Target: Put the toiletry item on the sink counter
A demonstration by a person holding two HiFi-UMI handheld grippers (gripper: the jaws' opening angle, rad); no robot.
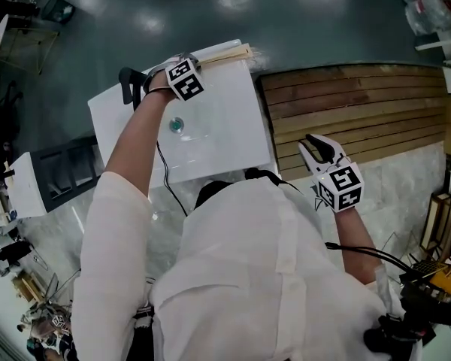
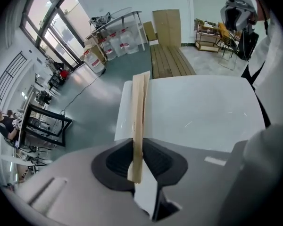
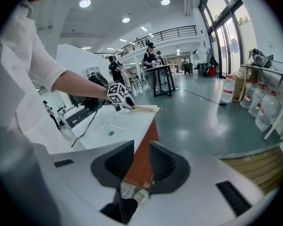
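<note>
Near right, by the wooden slat platform: right gripper, idle, jaws standing apart with nothing between them, only the counter's reddish side visible through the gap.

Mid-scene: white sink counter, with basin and drain at centre and a black cable trailing over the near edge.

Far edge of the counter: left gripper, reached out at arm's length, jaws set narrowly about the toiletry item, pads against both of its flat faces.

Item itself: a thin, pale tan slab, running along the far edge toward the far right corner, apparently already resting on the counter top.

Step in hand, by judgement: placement, close to done, with only the release left.

Next move: spread the jaws clear of both faces, then draw straight back without nudging the slab off the edge.

Writing: none legible on the item; no brand or label anywhere, only square black-and-white markers on the gripper cubes.
</note>
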